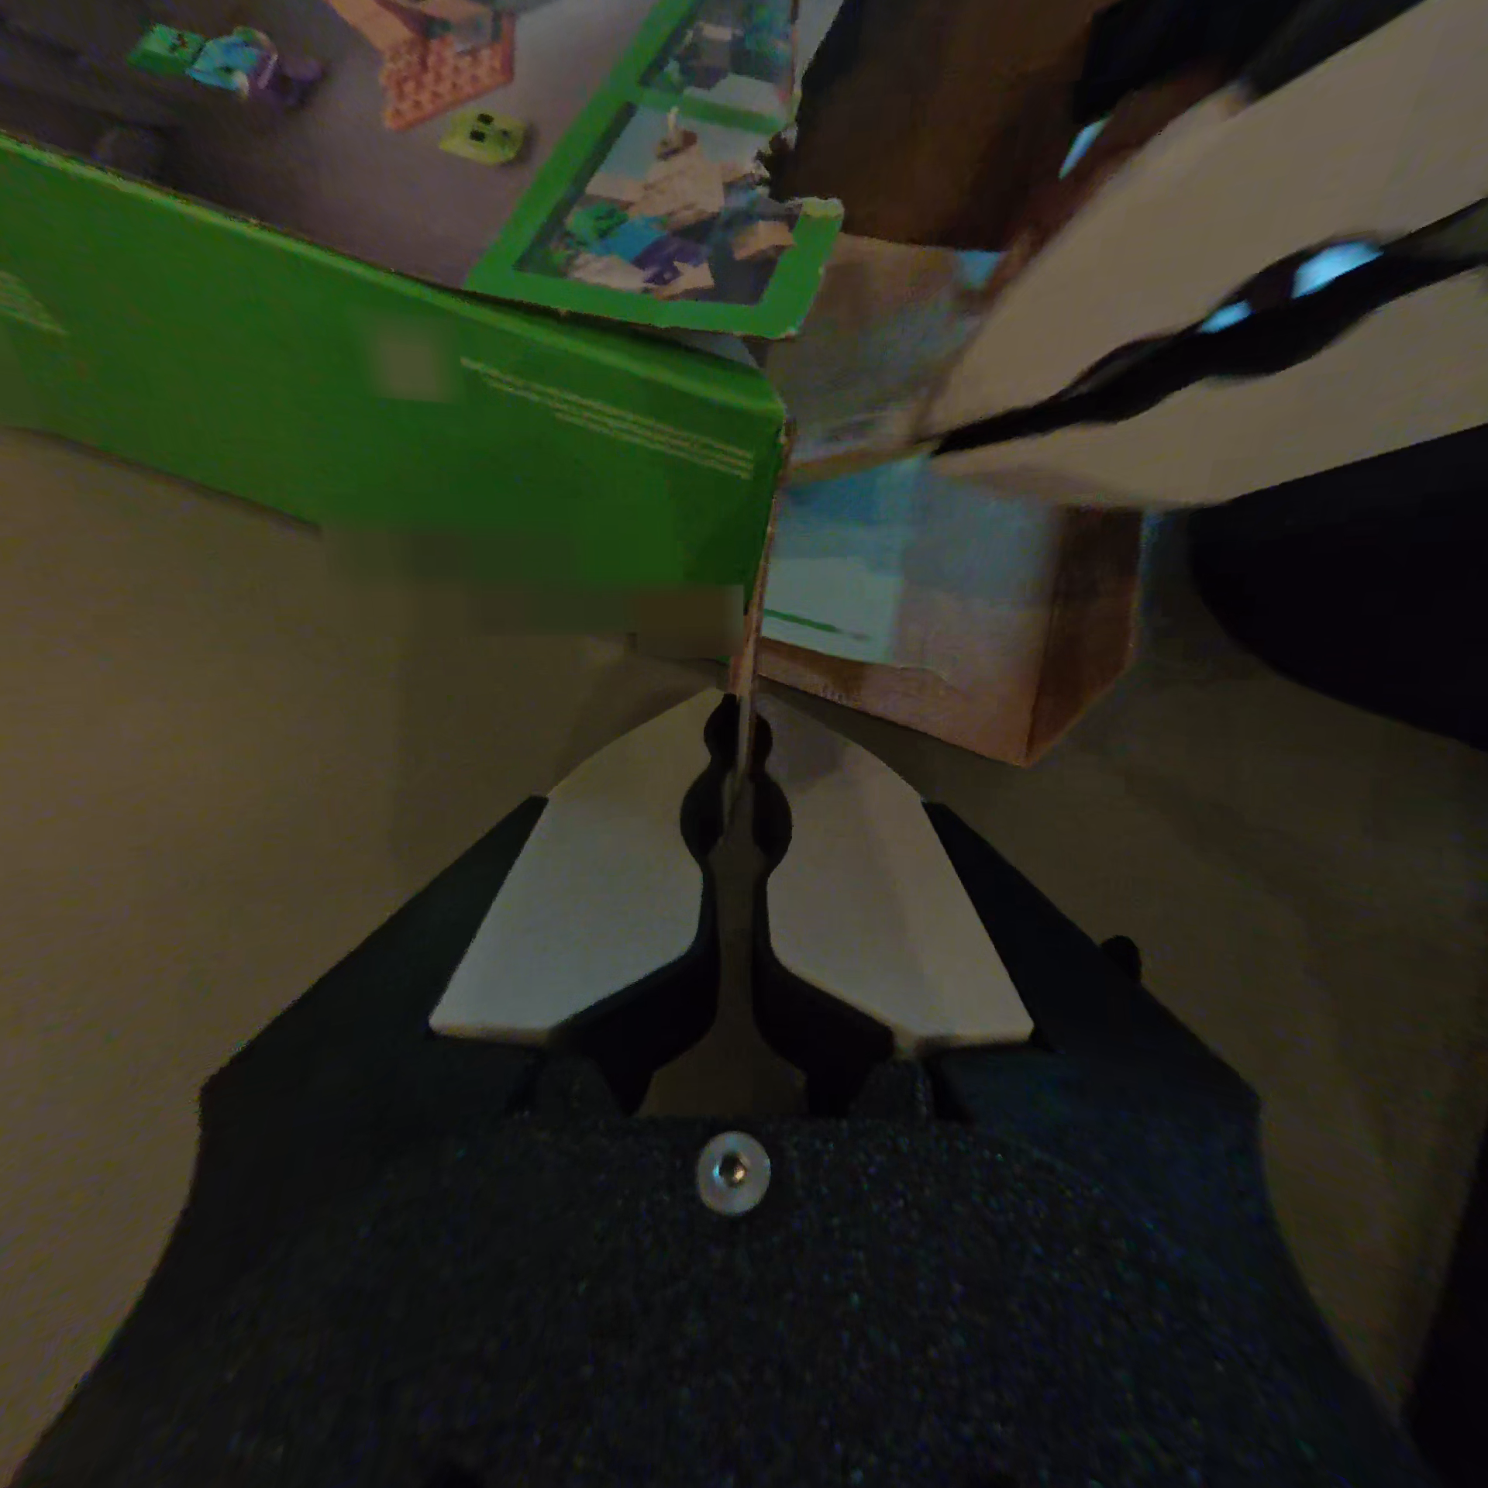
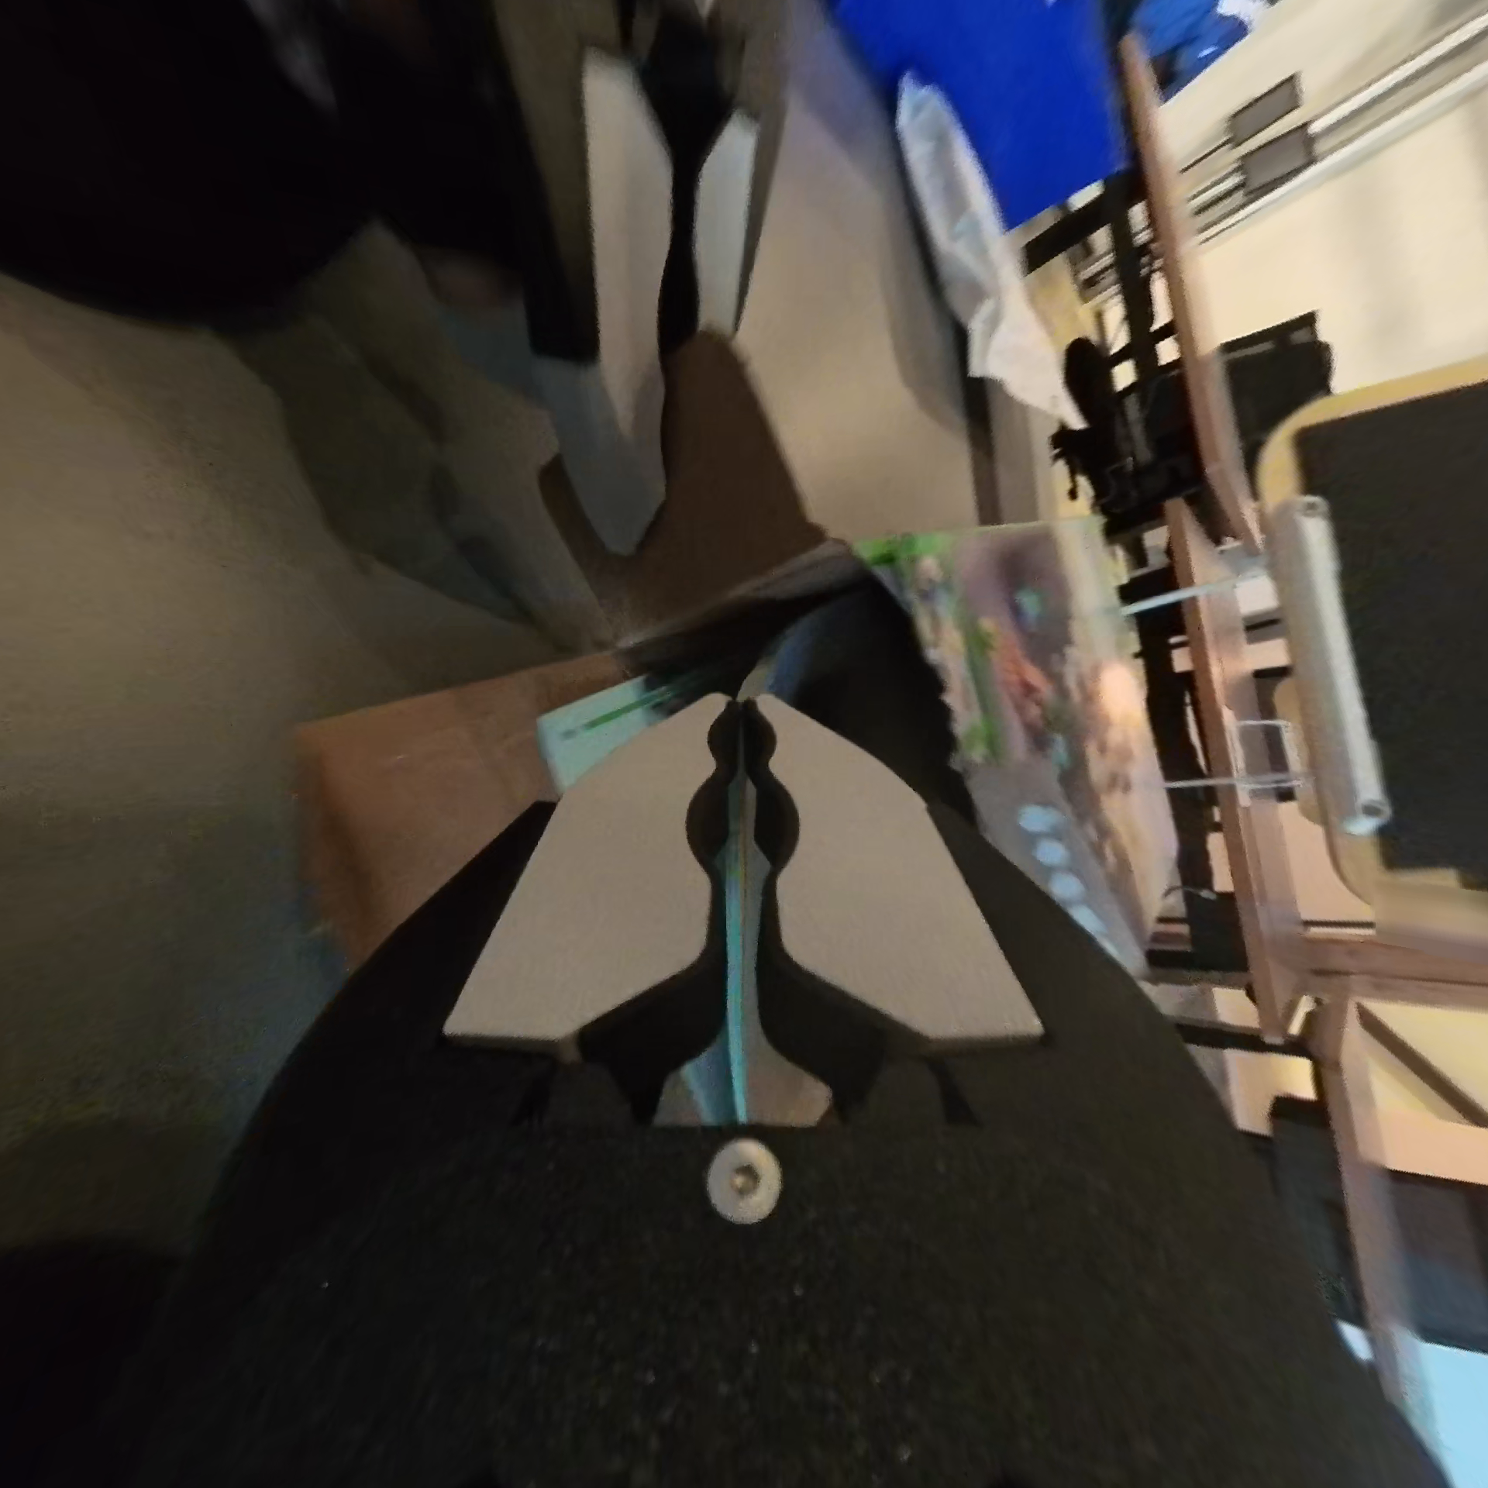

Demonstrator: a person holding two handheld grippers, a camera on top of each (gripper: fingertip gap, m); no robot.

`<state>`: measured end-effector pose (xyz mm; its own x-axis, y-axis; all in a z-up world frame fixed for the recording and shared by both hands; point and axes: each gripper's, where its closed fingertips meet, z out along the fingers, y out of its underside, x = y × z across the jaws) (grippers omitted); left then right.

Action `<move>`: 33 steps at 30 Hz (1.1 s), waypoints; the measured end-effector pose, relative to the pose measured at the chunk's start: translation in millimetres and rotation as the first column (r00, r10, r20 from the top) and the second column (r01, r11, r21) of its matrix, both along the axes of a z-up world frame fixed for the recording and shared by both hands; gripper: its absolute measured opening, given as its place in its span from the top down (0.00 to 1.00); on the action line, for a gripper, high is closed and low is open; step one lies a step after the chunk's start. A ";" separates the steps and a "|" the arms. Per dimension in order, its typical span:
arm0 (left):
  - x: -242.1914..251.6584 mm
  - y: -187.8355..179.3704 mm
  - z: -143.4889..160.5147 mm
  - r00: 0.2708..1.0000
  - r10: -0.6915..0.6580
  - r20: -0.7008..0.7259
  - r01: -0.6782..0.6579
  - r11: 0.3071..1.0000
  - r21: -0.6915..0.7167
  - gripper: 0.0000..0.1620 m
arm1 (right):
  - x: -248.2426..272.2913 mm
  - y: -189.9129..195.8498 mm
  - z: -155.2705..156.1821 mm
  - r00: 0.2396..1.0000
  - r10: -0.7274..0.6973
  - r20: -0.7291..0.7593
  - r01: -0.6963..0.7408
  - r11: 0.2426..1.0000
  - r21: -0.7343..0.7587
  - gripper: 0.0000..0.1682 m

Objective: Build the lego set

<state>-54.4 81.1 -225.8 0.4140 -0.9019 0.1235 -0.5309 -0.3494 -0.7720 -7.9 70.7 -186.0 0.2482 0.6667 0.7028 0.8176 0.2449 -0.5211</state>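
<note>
Left gripper (image 1: 739, 725): fingers clenched on a flap of the green printed cardboard box (image 1: 386, 435).
Right gripper (image 2: 742, 708): fingers pinch what is probably another flap; view blurred.
Progress: box opening only; building not begun.

Ahead of our left gripper (image 1: 739, 717), the green box (image 1: 386, 419) runs off the picture's left edge, and a smeared patch covers part of its side. The other gripper (image 1: 1208, 354), up and to the right, is streaked with motion blur. Past our right gripper (image 2: 742, 704), the printed panel (image 2: 1031, 708) is too blurred to make out, as is the furniture beyond.
</note>
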 end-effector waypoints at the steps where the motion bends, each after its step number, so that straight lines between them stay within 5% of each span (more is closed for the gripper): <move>1: 0.3 0.6 -0.7 1.000 0.008 -0.006 -0.008 1.000 0.004 0.99 | 1.2 -4.1 5.8 1.000 0.001 -0.020 -0.001 1.000 0.004 1.00; 6: 1.2 3.8 -1.5 0.998 0.054 -0.015 -0.054 0.998 0.011 0.99 | -0.1 -33.0 18.0 0.998 0.029 -0.058 -0.030 0.999 -0.014 1.00; 15: 3.2 15.7 -1.1 0.994 0.104 -0.020 -0.103 0.994 0.028 0.99 | -5.7 -52.5 -19.5 0.995 -0.103 -0.003 0.103 0.994 0.043 0.99; 33: -14.9 112.9 -1.8 0.997 -0.022 -0.077 0.024 0.999 0.034 0.99 | -101.9 28.7 -23.1 0.973 -0.202 0.110 0.198 0.979 0.047 0.99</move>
